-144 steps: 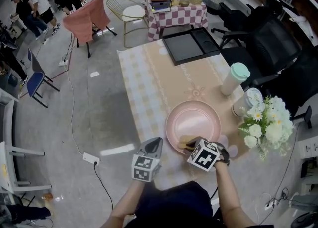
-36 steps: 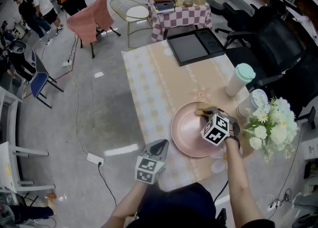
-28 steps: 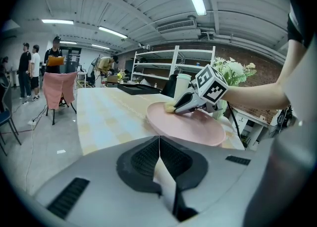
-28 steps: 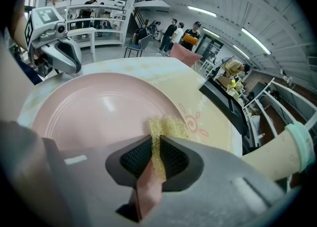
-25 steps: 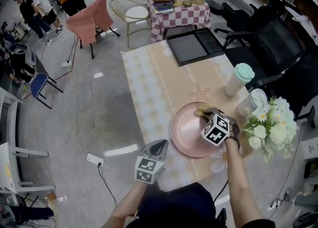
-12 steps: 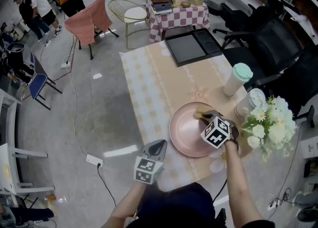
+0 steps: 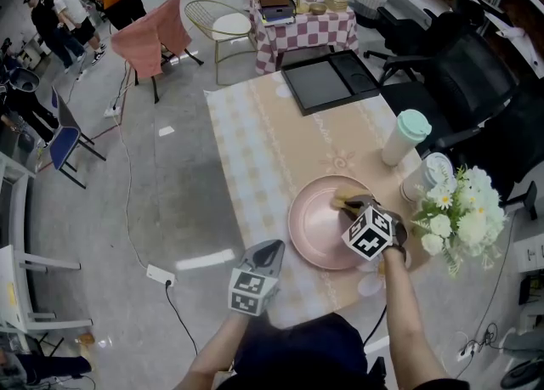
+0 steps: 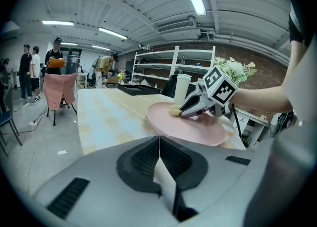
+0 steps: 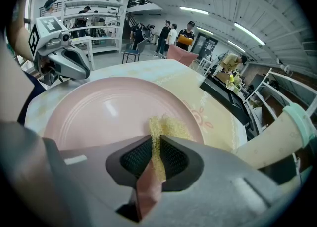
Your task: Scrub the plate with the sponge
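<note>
Yellow sponge (image 9: 166, 128) pinched, pressed on glossy pink plate (image 9: 104, 112)

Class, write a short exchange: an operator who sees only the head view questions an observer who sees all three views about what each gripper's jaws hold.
Operator: Is the sponge truly clamped by the right gripper?
Observer: Yes. The right gripper view shows the jaws closed on the yellow sponge, which lies on the pink plate near its rim.
Operator: Is the left gripper holding anything?
Observer: No. The left gripper view shows its jaws together with nothing between them.
</note>
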A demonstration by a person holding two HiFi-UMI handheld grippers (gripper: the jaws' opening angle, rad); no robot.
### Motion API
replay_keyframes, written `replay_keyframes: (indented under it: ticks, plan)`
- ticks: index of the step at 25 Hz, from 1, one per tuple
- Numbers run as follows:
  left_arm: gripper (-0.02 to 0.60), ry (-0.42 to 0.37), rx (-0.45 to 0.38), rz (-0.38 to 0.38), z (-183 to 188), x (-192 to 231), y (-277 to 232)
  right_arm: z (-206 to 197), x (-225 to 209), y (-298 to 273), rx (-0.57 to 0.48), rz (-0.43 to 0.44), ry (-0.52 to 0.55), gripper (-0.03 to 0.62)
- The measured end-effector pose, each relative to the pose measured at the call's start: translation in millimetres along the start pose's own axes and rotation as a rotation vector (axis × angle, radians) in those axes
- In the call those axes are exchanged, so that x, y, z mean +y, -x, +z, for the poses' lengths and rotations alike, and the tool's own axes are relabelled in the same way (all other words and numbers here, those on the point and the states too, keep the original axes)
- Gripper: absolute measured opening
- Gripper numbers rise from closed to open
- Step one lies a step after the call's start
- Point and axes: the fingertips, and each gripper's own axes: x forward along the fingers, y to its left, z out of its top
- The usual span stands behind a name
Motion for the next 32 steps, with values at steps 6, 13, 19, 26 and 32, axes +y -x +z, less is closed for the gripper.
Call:
replay_keyframes:
  ticks: [6, 13, 19, 26, 32]
  plan:
    - [0.012, -0.001, 0.003, 0.003, 0, 0, 0, -2, 7, 4, -0.001, 0.004, 0.005, 0.051]
    - [0.012, 0.008, 0.002, 0.003, 1, 1, 0, -5, 19, 9, 0.009, 0.022, 0.016, 0.051]
    - [0.012, 0.011, 0.0, 0.004, 0, 2, 0, -8, 28, 12, 0.012, 0.019, 0.022, 0.051]
    - [0.012, 0.008, -0.004, 0.006, 0, 2, 0, -10, 36, 15, 0.014, 0.021, 0.014, 0.051]
    - [0.012, 0.011, -0.007, 0.006, -2, 1, -1, -12, 42, 18, 0.013, 0.03, 0.001, 0.051]
